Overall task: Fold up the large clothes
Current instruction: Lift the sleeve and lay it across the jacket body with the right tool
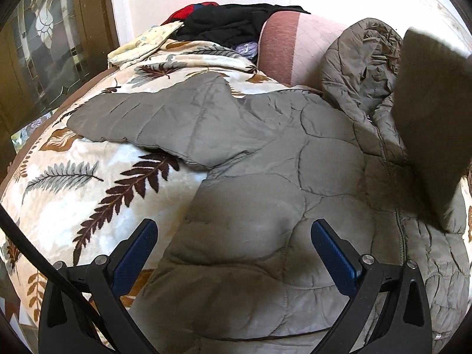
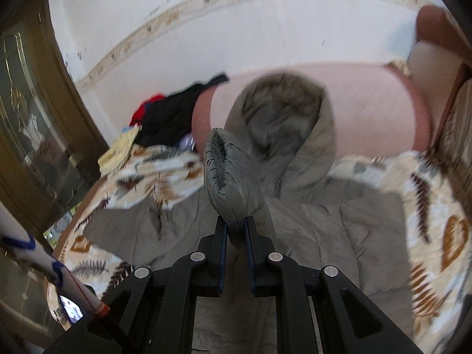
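A grey-brown quilted hooded jacket (image 1: 295, 162) lies spread front-up on a leaf-patterned blanket (image 1: 88, 183). One sleeve (image 1: 153, 118) stretches to the left, and the hood (image 1: 362, 67) rests against the sofa back. My left gripper (image 1: 234, 233) hovers open over the jacket's lower body, nothing between its blue pads. My right gripper (image 2: 236, 224) is shut on the cuff of the other sleeve (image 2: 224, 174), lifted above the jacket's chest. In the left wrist view that raised sleeve (image 1: 433, 124) appears blurred at the right.
A pile of black, red and yellow clothes (image 1: 224, 26) sits at the far end of the sofa. The pink backrest (image 2: 368, 100) runs behind the hood. A wooden glass-panelled door (image 1: 50, 47) stands at the left.
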The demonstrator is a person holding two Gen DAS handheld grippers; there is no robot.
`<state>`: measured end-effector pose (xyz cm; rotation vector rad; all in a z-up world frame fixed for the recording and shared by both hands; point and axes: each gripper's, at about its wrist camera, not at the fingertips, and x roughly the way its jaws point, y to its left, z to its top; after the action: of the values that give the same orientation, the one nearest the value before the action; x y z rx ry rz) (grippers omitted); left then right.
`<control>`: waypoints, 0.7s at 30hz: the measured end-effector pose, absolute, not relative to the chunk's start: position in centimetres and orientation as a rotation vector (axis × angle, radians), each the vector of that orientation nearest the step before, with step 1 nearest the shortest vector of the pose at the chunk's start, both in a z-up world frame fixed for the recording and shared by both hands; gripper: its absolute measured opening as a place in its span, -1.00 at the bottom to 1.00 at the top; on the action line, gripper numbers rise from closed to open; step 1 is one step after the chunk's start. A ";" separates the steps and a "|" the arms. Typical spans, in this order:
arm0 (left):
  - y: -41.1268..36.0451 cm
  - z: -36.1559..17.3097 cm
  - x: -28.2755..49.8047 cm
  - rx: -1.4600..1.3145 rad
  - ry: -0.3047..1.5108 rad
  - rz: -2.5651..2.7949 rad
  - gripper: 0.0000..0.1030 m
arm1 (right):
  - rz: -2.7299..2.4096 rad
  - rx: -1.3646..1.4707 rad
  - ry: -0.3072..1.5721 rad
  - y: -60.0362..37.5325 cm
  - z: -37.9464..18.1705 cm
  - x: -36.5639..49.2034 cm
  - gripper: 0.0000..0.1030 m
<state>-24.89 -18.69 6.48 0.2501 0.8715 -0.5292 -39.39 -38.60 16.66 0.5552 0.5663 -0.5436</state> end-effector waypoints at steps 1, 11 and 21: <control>-18.6 6.4 -24.8 0.247 0.875 -0.527 1.00 | -0.531 0.568 0.585 -38.5 15.7 -38.8 -0.76; -19.1 6.0 -24.5 0.247 0.887 -0.524 1.00 | -0.444 0.657 0.689 -37.8 8.2 -34.9 -0.76; -20.2 5.9 -24.3 0.238 0.873 -0.527 1.00 | -0.302 0.664 0.672 -37.9 8.8 -36.3 -0.36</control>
<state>-24.32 -20.23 5.93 0.2383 0.8731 -0.5274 -36.33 -37.87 8.85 0.6643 0.6719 -0.3025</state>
